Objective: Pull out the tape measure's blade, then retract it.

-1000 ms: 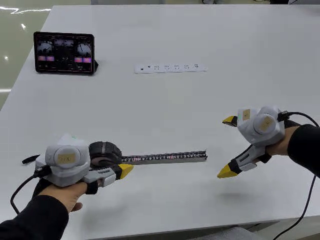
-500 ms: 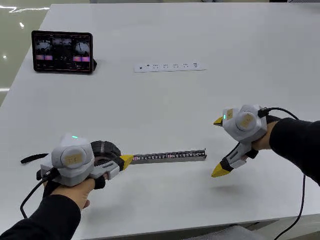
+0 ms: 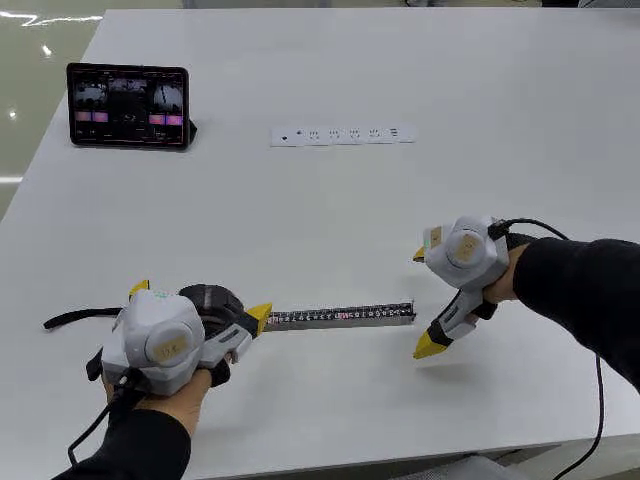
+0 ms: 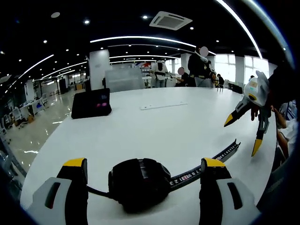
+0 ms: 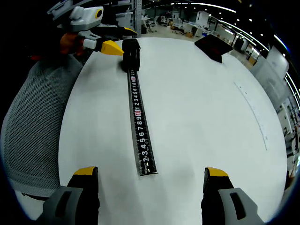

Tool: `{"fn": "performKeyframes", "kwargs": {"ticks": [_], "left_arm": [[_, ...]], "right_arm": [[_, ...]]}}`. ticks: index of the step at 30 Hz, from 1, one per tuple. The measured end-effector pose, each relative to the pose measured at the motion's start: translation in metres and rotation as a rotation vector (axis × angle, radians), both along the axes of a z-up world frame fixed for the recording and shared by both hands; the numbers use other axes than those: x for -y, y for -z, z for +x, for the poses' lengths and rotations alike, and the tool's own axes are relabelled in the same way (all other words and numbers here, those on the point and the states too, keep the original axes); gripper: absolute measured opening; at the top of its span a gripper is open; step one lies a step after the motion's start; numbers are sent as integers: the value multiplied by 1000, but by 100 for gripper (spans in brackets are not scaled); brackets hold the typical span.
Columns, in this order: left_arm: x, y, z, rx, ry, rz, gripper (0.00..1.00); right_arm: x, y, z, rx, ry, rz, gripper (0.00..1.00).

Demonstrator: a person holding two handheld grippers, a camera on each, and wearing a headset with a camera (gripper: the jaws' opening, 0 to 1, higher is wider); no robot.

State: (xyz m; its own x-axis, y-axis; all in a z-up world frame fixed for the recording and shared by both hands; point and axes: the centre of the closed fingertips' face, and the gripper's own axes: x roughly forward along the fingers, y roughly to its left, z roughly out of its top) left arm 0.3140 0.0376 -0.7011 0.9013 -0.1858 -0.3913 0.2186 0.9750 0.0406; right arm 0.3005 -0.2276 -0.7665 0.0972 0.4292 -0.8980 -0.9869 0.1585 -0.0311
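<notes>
Nearest the person, the left claw (image 3: 200,300) is released, its two yellow-tipped jaws spread wide on either side of the tape measure's case (image 3: 208,300). In the left gripper view the black case (image 4: 138,183) sits on the white counter (image 3: 400,60) between the jaws with a gap on each side, so neither jaw touches it. A thin black strap (image 3: 70,318) trails from the case along the counter, away from the blade.

The blade (image 3: 340,315) is drawn out and lies flat on the counter, running from the case toward the right claw (image 3: 422,302). That claw is also released and empty. In the right gripper view the blade's end (image 5: 146,171) lies between the spread jaws, just ahead of them and clear of both, and the blade runs straight away to the case (image 5: 130,51) with the left claw beside it.

Farther back, well apart from the tape, a white power strip (image 3: 343,135) lies flat. A dark tablet (image 3: 128,105) stands propped near the far left corner, screen lit. Beyond the counter, the left gripper view shows people standing in a large hall.
</notes>
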Motion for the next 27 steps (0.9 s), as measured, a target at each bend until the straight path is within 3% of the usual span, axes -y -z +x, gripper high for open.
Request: {"fn": "performKeyframes", "kwargs": {"ticks": [7,11,27], "left_arm": [[-6,3,1,-4,-62,-31,99],[-9,6,0,-10,-70,-34,99],[-12,12,6,-13,-91,-32,99]], "right_arm": [[0,1,3,12,-50,-6,69],[0,6,3,-6,-50,-9,55],[2,13,-2,-7,-114,-36,23]]}}
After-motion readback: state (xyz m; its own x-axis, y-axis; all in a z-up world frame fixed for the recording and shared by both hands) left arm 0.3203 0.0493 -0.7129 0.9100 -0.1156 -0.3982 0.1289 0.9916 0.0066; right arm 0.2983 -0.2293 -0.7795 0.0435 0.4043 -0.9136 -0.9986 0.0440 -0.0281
